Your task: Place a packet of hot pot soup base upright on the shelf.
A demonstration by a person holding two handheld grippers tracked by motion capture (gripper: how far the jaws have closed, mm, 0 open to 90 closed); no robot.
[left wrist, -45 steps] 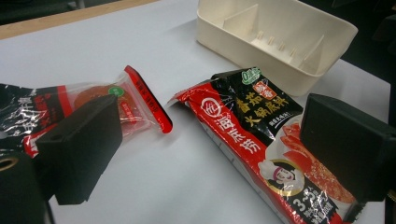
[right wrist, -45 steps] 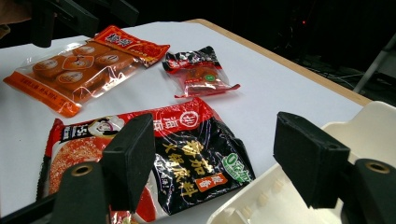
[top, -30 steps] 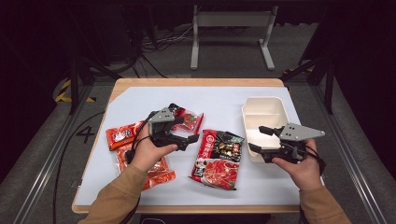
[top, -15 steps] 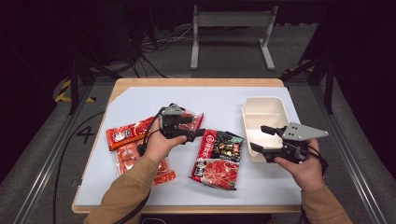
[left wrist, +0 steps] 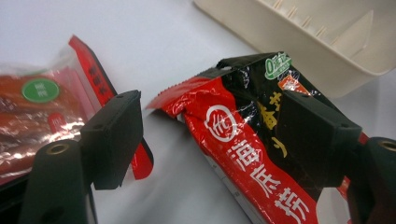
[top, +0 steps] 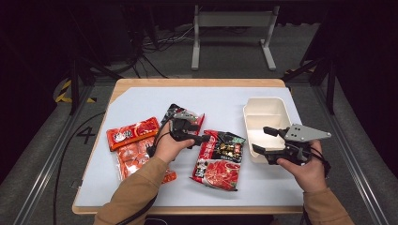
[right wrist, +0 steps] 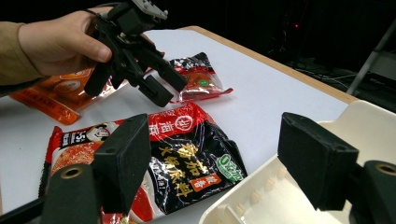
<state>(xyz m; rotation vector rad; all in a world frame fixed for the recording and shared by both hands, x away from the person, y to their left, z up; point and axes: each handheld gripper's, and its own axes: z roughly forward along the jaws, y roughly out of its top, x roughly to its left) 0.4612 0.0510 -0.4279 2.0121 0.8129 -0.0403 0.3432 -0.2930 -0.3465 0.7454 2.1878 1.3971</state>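
Left gripper (top: 202, 137) is open, jaws just been closing, straddling the top corner of the red-and-black packet (top: 219, 158) without pinching it. The packet lies mid-table near the front edge, long axis running front to back, just left of the cream tray (top: 266, 112). Right gripper (top: 259, 139) holds open over the tray's near end; versus a second ago, the left one has dropped from the small packet (top: 199, 119) toward this one.

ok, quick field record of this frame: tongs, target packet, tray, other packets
left tongs: jaws apart, just been closing, lowered over the top corner of the red-and-black packet, not clamped yet
right tongs: open, hovering at the cream tray, holding nothing
tray: empty
other packets: orange packets at the left, one dark-red packet beyond the left tongs
surface: white table
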